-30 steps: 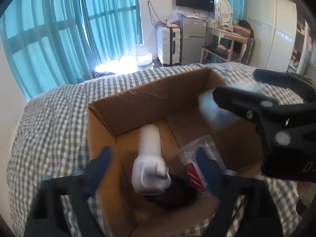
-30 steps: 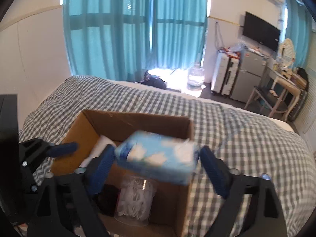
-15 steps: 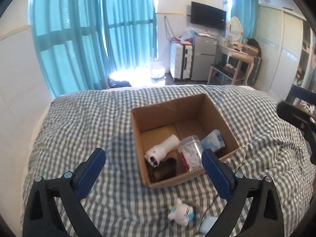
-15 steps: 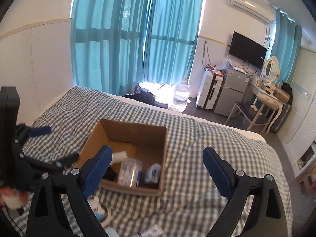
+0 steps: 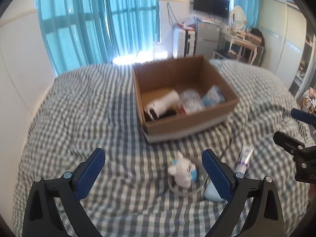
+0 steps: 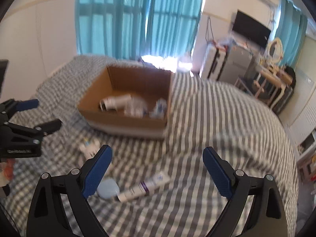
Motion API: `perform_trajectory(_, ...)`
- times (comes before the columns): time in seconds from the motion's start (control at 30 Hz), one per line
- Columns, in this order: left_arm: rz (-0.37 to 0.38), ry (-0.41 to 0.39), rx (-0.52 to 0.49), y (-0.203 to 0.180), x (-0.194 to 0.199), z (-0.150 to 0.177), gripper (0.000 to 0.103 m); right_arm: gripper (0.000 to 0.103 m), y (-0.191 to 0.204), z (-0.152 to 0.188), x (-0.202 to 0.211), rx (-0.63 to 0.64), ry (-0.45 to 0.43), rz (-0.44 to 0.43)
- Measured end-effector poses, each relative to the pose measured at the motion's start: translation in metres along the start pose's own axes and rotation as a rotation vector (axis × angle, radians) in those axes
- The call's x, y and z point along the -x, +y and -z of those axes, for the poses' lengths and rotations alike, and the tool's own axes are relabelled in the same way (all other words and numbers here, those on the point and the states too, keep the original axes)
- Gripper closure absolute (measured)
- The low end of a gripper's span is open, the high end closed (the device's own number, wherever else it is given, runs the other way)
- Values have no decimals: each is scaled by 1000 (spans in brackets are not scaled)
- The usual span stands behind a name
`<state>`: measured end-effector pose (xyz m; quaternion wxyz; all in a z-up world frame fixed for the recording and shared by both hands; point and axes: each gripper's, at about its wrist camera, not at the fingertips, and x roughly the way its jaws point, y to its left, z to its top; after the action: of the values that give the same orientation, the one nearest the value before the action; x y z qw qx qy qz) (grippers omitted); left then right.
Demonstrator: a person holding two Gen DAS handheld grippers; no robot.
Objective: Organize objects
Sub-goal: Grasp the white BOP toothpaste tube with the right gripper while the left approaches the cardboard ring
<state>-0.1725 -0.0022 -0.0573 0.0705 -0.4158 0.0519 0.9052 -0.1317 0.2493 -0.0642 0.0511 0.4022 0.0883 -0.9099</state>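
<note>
A cardboard box [image 5: 189, 124] [image 6: 122, 122] stands on the checked bed. In it lie a white roll [image 5: 164, 103], a clear jar [image 5: 190, 101] and a blue tissue pack [image 5: 213, 96]. In front of the box a small white plush toy [image 5: 182, 170] [image 6: 90, 148], a pale blue lid [image 6: 107, 188] and a white-purple tube [image 6: 144, 187] [image 5: 244, 158] lie on the cover. My left gripper [image 5: 153, 170] is open and empty, low over the plush toy. My right gripper [image 6: 158, 169] is open and empty above the tube.
The checked bed cover [image 5: 88, 118] spreads all around. Blue curtains [image 5: 98, 19] hang behind the bed. A fridge and suitcase [image 5: 197, 39] and a dressing table [image 5: 243, 39] stand at the far right.
The right gripper let the tissue pack go into the box. Both grippers pulled back from the box and came down toward the loose things in front of it.
</note>
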Motion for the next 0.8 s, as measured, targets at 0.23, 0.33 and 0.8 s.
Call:
perform_trajectory(0.23,63,110,-11,-18,-48,42,2,10,3,38,-48,-44,123,-24)
perform_trajectory(0.33,75,153,-39,-25,-64,54,2,10,4,46,-65,-53,164,-31)
perform_trajectory(0.8,188,279,-16,-28,-107,72,2,23,24,51,-112,-56,241,-128)
